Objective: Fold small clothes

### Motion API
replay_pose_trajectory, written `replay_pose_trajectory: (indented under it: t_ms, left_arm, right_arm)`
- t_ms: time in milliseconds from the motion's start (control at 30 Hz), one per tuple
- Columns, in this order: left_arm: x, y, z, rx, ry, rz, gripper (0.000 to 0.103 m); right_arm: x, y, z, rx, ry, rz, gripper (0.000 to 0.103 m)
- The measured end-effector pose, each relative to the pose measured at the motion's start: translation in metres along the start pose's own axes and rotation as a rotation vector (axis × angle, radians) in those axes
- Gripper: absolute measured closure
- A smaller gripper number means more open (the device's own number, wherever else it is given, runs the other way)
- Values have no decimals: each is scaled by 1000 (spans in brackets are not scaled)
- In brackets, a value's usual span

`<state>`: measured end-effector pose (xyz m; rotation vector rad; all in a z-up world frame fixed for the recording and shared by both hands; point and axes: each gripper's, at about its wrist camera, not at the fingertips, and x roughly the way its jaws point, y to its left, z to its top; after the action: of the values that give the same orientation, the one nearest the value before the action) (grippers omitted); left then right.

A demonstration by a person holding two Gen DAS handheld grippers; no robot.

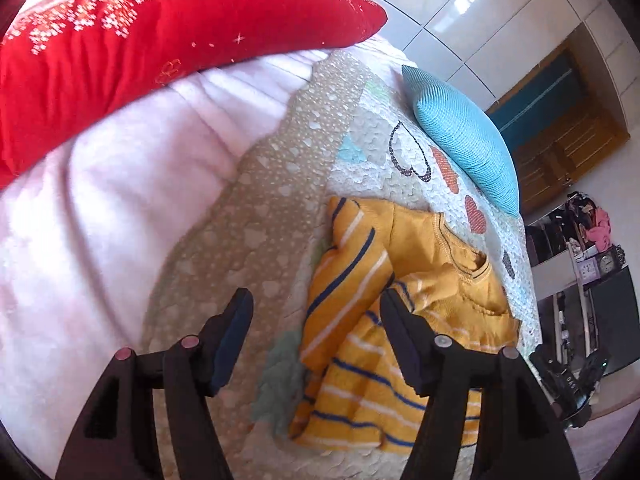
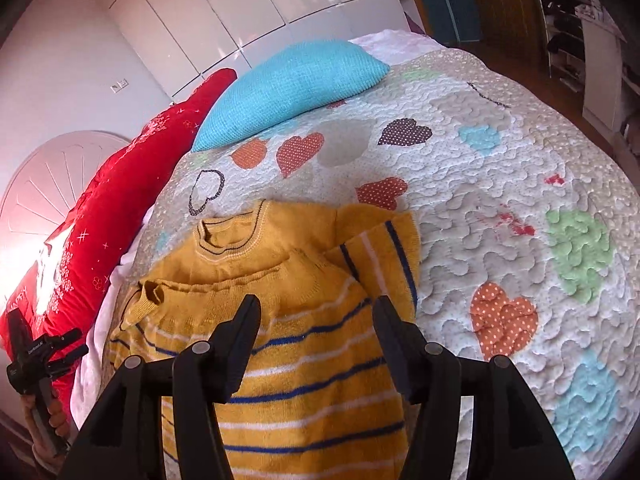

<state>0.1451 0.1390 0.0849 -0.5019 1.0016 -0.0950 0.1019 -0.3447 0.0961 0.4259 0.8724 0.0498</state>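
Nearest the lens in the left wrist view, the left gripper [image 1: 316, 344] stands with jaws well apart and nothing between them, above the quilt's beige border; the yellow striped sweater [image 1: 360, 320] lies just to its right in the frame. In the right wrist view, the right gripper [image 2: 316, 340] hangs over the sweater's striped body [image 2: 304, 380], jaws likewise parted and holding nothing.

The sweater lies at lower centre on the quilt [image 2: 500, 200], both sleeves folded inward.

Risks, as judged: the thick knit may spring open, since nothing pins the folded sleeves. A pinch taken too deep could catch the quilt with the sweater. A grab on one layer alone would drag the fold askew.

Writing: small white lettering shows on the left gripper's body at lower left of the right wrist view, too small to read. No other label is legible.
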Motion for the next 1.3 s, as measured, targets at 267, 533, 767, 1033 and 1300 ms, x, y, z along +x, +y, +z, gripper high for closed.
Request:
replay_pose_trajectory:
  t_ms: [267, 533, 767, 1033, 1300]
  left_arm:
    - [-62, 2, -82, 165, -50, 96, 31]
    - [-89, 26, -142, 182, -104, 113, 24]
    - [-86, 48, -154, 182, -105, 121, 24]
    - [-91, 80, -152, 119, -125, 130, 24]
    - [-86, 95, -153, 86, -115, 142, 24]
  right_arm:
    - [-10, 72, -25, -156, 33, 53, 40]
    - [56, 182, -50, -348, 124, 92, 50]
    - [160, 268, -54, -481, 266, 11, 50]
    - [216, 317, -36, -544, 294, -65, 48]
    - [180, 331, -43, -528, 299, -59, 30]
